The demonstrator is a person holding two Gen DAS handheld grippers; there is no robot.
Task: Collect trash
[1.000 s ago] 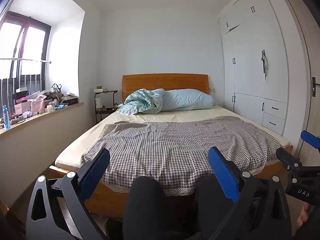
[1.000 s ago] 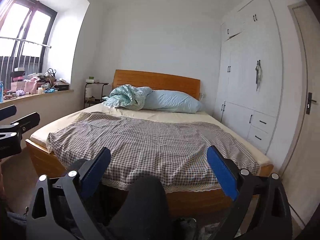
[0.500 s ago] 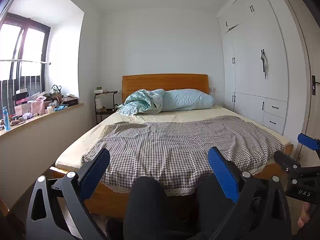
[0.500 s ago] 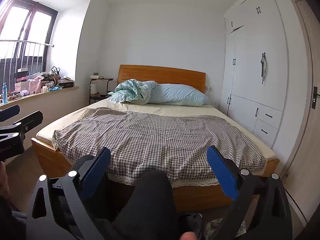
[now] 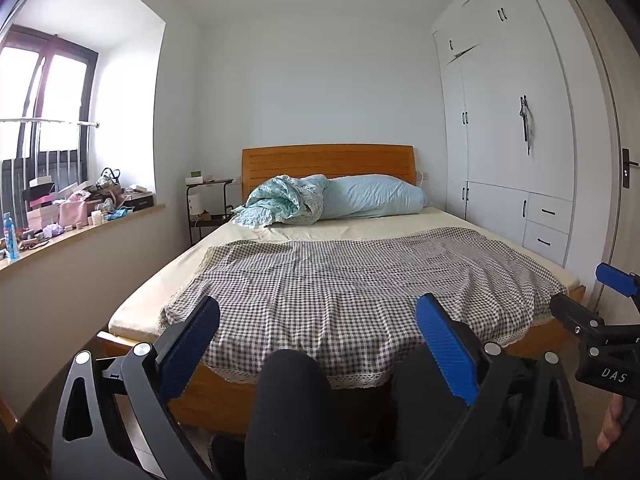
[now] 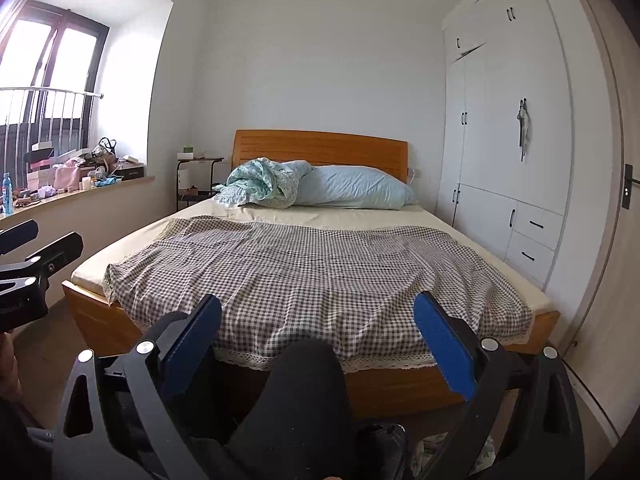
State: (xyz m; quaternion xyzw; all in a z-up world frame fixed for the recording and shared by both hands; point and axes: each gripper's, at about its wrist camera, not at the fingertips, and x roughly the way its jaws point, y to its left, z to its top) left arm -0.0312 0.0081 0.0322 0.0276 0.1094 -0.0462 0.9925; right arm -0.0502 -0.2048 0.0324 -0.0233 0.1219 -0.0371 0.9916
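My left gripper (image 5: 318, 320) is spread wide with nothing between its blue pads (image 5: 446, 350), and my right gripper (image 6: 318, 318) is likewise released and empty. Just below both grippers are my knees (image 5: 294, 384) in dark trousers. In the left wrist view the right gripper shows at the far right edge; in the right wrist view the left gripper shows at the far left edge.

Straight ahead of both grippers lies the bed (image 5: 224, 396), its wooden foot board close behind my knees. A checked blanket (image 5: 352, 276) covers its near half and hangs over the foot end. Beyond it, at the headboard, a pale blue pillow (image 5: 376, 196) lies beside a crumpled teal cover (image 5: 282, 200).

Far to the left of the grippers, the window sill (image 5: 100, 226) carries the clutter: boxes, a pink bag, small jars and a blue bottle (image 5: 10, 236). I cannot tell which of it is trash. A white wardrobe (image 5: 504, 128) stands to the right.

Since a second ago the right wrist view has tilted up and levelled, so the bed sits more squarely ahead; the left wrist view has barely changed. Both grippers have stayed spread.
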